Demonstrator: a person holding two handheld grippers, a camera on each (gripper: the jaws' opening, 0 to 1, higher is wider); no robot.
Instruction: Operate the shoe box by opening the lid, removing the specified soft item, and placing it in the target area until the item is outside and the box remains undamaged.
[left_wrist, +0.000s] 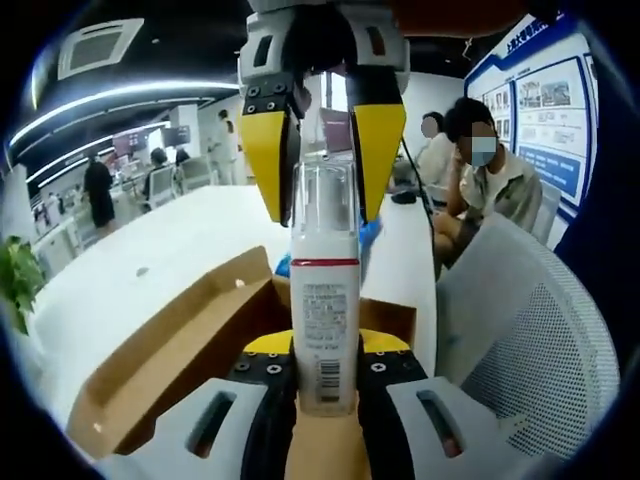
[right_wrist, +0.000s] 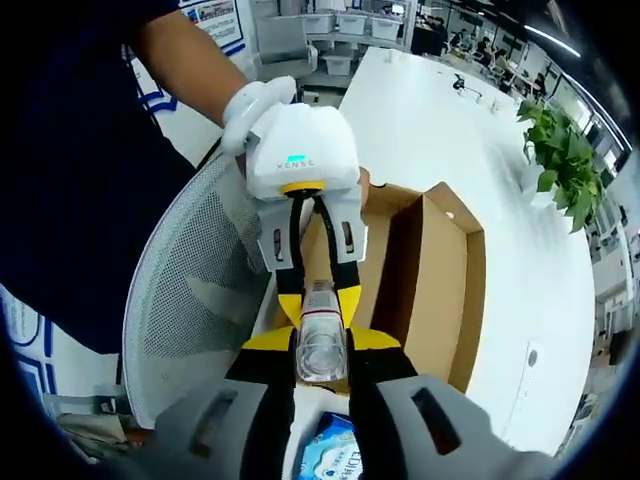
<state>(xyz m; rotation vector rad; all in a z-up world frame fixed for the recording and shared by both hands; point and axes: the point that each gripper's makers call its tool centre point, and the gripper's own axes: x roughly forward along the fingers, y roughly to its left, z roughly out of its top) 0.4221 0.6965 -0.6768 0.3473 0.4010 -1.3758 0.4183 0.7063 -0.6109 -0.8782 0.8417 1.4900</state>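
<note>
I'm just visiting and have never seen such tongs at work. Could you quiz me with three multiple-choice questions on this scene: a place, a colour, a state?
1. Where is the white bottle?
A. Lying inside the box
B. Held above the shoe box between both tongs
C. On the mesh chair

2. What colour are the tong fingertips?
A. Yellow
B. Red
C. Green

3. What state is the box in?
A. Taped shut
B. Crushed
C. Open

Answers: B, the left tongs and right tongs both clamp it; A, yellow pads show; C, its brown inside is exposed.
</note>
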